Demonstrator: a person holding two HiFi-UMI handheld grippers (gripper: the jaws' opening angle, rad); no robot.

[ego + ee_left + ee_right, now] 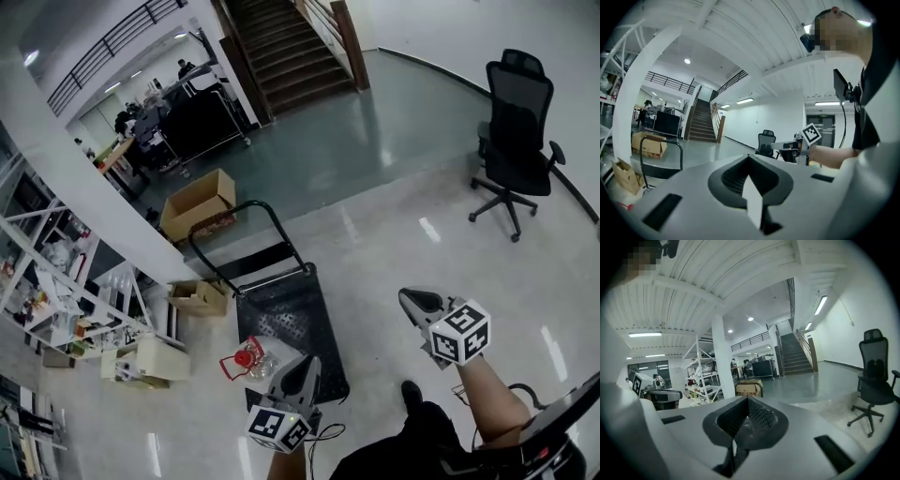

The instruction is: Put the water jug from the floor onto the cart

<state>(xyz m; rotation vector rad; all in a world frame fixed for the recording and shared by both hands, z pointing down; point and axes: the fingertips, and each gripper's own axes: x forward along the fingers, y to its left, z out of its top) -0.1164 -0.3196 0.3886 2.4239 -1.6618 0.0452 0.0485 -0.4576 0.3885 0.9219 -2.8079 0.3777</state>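
Note:
The clear water jug (249, 361) with a red cap and handle stands on the floor by the left front corner of the cart (286, 314). The cart is a black flat trolley with its push handle (272, 225) at the far end. My left gripper (308, 362) hovers low over the cart's near edge, just right of the jug, jaws together and empty. My right gripper (406, 296) is held out to the right of the cart, shut on nothing. Its marker cube (812, 134) shows in the left gripper view. Both gripper views look level across the hall.
A black office chair (514, 141) stands at the far right. Cardboard boxes (197, 202) lie beyond and left of the cart, near white shelving (56, 281) and a white pillar (84, 187). A staircase (281, 47) rises at the back. My shoe (411, 394) is near the cart's right corner.

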